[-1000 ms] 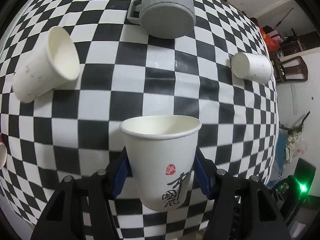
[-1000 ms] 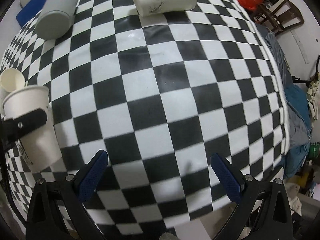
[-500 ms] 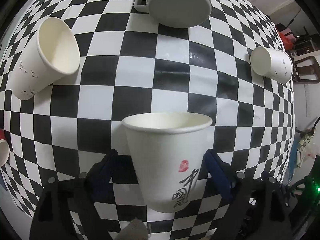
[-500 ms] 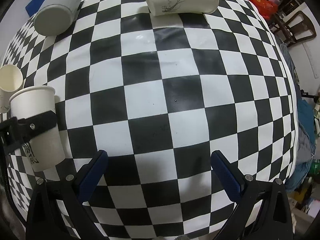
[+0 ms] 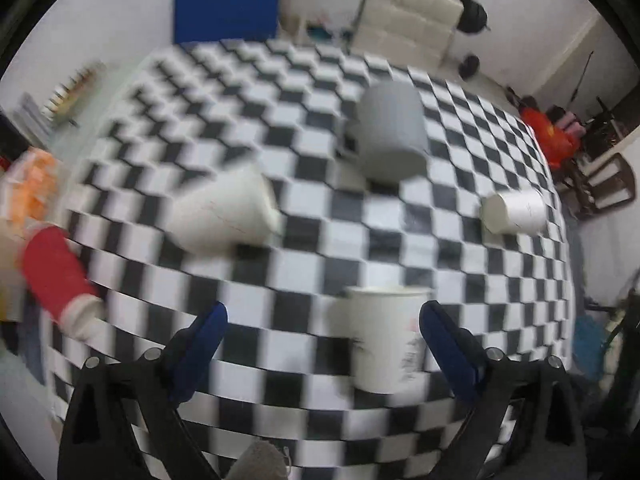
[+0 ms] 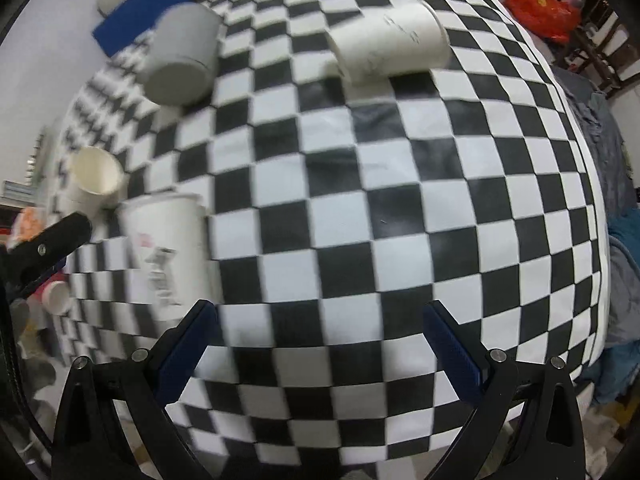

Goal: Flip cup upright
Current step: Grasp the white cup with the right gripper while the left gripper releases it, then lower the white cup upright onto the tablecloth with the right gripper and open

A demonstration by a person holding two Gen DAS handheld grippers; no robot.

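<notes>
A white paper cup with a red and black print (image 5: 386, 336) stands upright on the checkered table, and also shows in the right wrist view (image 6: 168, 256). My left gripper (image 5: 322, 344) is open; the cup stands free between its fingers, close to the right one. My right gripper (image 6: 320, 344) is open and empty over the table's near part. A white paper cup (image 5: 224, 216) lies on its side to the left, another (image 5: 514, 212) at the right. A grey mug (image 5: 392, 132) stands upside down further back.
A red and white cup (image 5: 60, 280) lies at the left table edge. In the right wrist view the lying paper cup (image 6: 388, 44) and grey mug (image 6: 180, 56) are at the back. A chair (image 5: 600, 184) and an orange bag (image 5: 548, 136) are beyond the right edge.
My left gripper has opened wide, let go of the printed cup and pulled back and up. The cup now stands on the table. The right gripper stays open.
</notes>
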